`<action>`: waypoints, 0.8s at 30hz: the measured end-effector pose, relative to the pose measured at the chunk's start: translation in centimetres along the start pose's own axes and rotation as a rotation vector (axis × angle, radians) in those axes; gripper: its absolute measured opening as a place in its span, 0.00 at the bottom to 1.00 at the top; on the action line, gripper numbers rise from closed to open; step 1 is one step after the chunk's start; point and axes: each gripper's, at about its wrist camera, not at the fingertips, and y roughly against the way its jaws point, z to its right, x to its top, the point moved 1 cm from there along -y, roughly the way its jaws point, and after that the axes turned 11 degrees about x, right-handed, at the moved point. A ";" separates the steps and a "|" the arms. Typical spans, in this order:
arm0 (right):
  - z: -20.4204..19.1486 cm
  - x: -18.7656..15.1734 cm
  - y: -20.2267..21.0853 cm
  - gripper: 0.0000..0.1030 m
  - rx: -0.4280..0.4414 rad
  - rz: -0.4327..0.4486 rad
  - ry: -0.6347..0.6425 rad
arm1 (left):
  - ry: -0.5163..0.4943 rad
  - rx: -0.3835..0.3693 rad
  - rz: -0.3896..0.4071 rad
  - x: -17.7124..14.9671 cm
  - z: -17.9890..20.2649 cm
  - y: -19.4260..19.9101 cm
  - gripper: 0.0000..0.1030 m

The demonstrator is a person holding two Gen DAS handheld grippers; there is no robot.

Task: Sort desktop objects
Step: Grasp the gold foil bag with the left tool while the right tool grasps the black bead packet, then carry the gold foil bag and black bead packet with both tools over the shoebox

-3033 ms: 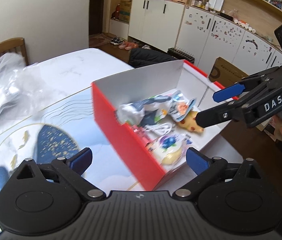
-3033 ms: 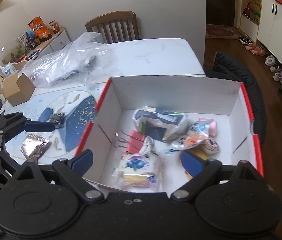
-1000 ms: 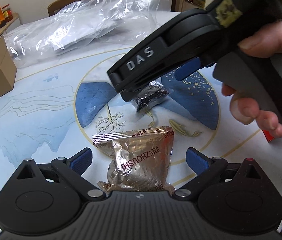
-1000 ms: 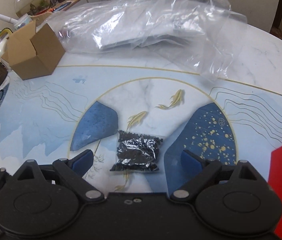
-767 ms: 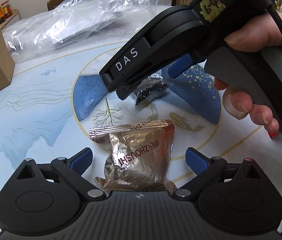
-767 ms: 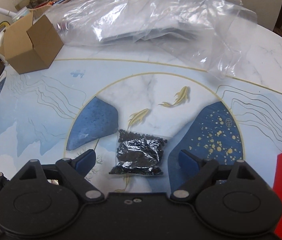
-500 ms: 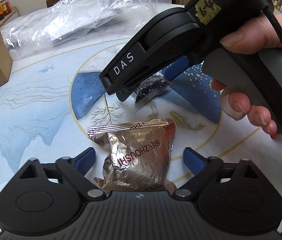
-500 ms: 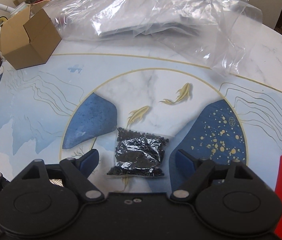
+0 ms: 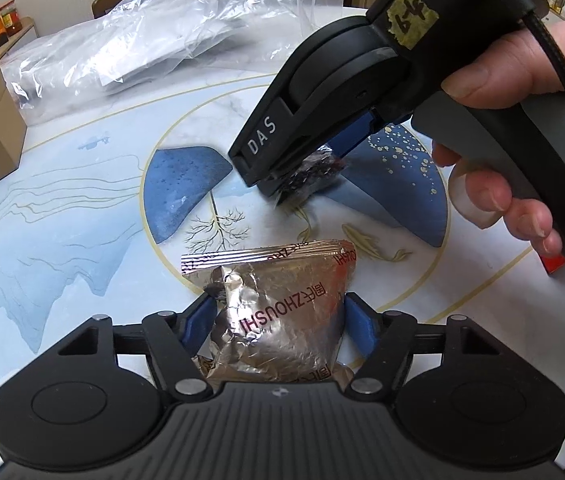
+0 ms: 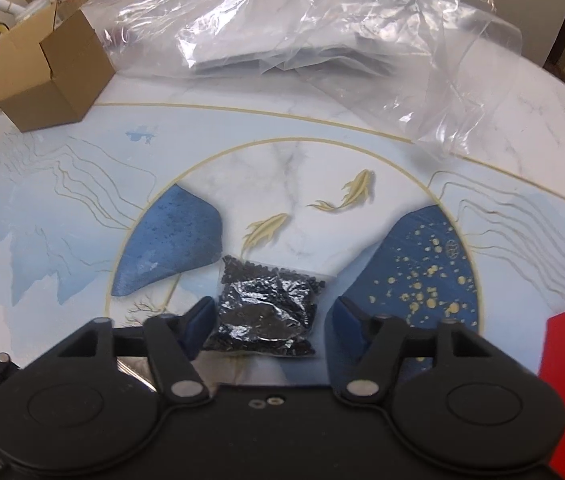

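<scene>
Left view, left gripper (image 9: pixel 276 322): jaws closing, pads touching the foil pack (image 9: pixel 278 312) lying on the surface (image 9: pixel 62 208).
Left view, right gripper (image 9: pixel 306 172): over the bead bag (image 9: pixel 314 178), held by a hand (image 9: pixel 522 128).
Right view, right gripper (image 10: pixel 272 326): jaws closing around bead bag (image 10: pixel 266 308); right pad not yet touching.
Right view, background: plastic bag (image 10: pixel 322 40), carton (image 10: pixel 50 72).

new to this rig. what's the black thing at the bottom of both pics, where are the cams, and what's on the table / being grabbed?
No robot: a person holds a two-finger gripper in each hand, with a fisheye camera on each looking along the fingers. The black shape below is the gripper itself.

Left view: the left gripper is closing, its pads against a foil snack packet; the hand carries the other tool.

Right view: the right gripper is closing around a bag of black beads, with a gap on one side.

Also on the table: a cardboard box and clear plastic bags.
</scene>
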 end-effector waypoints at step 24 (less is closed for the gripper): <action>2.2 -1.8 4.9 0.32 0.038 0.054 -0.095 | 0.020 -0.015 0.006 0.5 0.2 1.1 0.51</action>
